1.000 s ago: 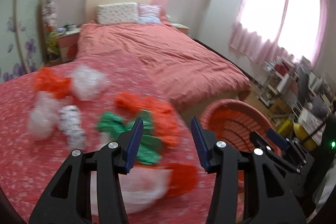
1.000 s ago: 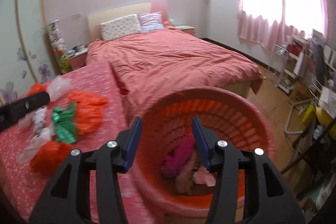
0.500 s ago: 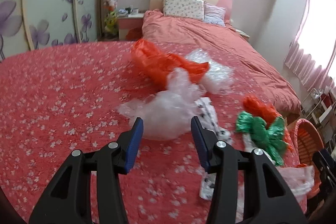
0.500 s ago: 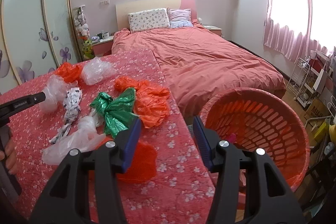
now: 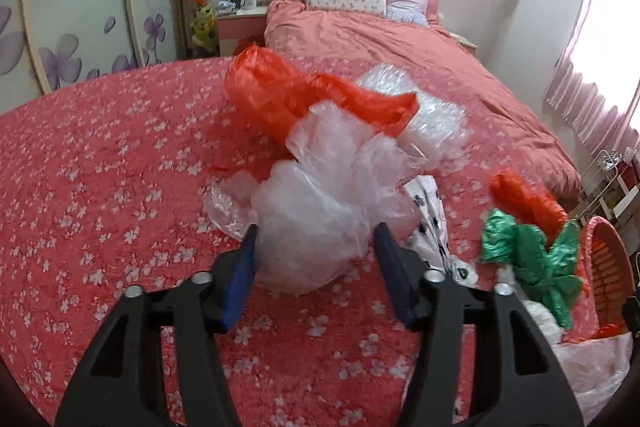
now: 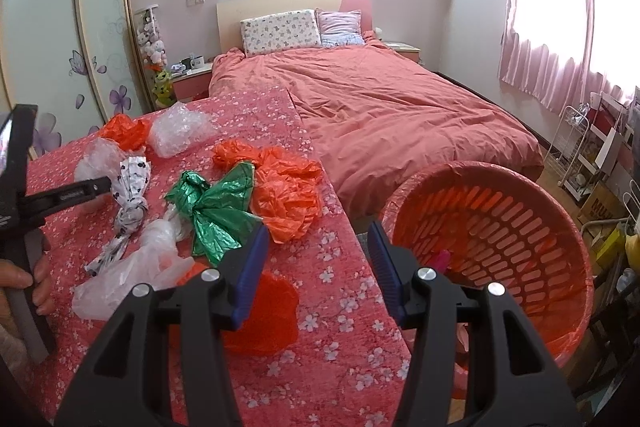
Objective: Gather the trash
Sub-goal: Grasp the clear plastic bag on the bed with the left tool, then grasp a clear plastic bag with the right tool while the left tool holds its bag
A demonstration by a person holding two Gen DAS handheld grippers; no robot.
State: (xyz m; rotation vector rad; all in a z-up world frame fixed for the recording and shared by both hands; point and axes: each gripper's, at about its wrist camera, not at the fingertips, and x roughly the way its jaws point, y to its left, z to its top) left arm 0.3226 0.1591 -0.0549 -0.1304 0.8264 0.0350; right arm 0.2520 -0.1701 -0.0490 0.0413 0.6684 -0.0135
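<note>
Left gripper closing around clear plastic bag, frame centre; right gripper spread, empty, lower centre.

Left gripper seen over floral cloth; jaws just closed a little, clear bag bulging between 2 blue pads, contact not discernible. Orange bag and bubble wrap lying behind. Green bag at right, basket at edge.
</note>
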